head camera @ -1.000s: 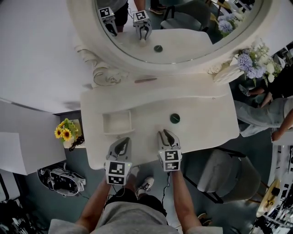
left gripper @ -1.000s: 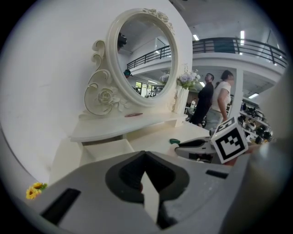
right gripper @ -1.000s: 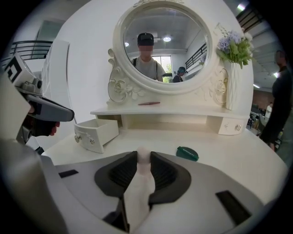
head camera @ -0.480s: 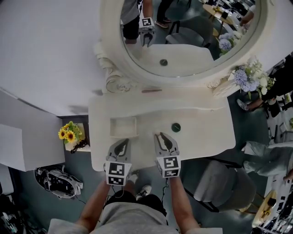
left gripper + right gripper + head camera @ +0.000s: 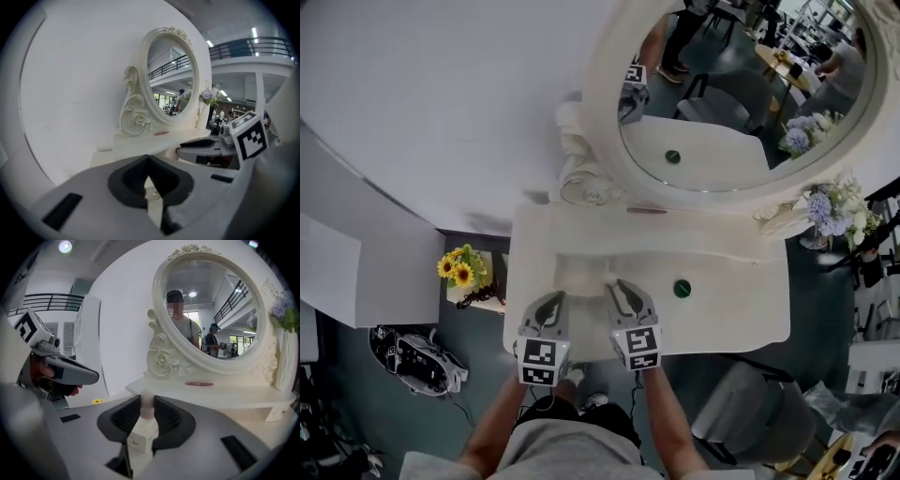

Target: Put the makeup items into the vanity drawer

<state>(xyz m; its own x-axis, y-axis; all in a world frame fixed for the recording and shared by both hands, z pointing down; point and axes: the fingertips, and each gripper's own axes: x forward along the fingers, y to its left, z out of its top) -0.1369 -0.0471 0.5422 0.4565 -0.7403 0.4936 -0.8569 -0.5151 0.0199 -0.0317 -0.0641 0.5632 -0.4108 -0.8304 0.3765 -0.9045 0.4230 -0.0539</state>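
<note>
My right gripper (image 5: 146, 401) is shut on a small white bottle (image 5: 140, 434) with a round cap. In the head view the right gripper (image 5: 616, 286) holds it at the right edge of the open vanity drawer (image 5: 574, 270). My left gripper (image 5: 551, 298) hangs just left of it, at the table's front. In its own view the left gripper (image 5: 149, 159) has its tips together, and I see nothing clearly held. A round green compact (image 5: 682, 289) lies on the tabletop to the right. A pink stick (image 5: 647, 210) lies on the shelf under the mirror.
The oval mirror (image 5: 722, 103) with its carved frame rises behind the table. A vase of flowers (image 5: 830, 206) stands at the back right. Sunflowers (image 5: 459, 269) sit on a low stand to the left. A grey chair (image 5: 750, 422) stands at the front right.
The view has swung to the right. My right gripper has moved left with the white bottle, toward the open drawer. The left gripper stays close beside it.
</note>
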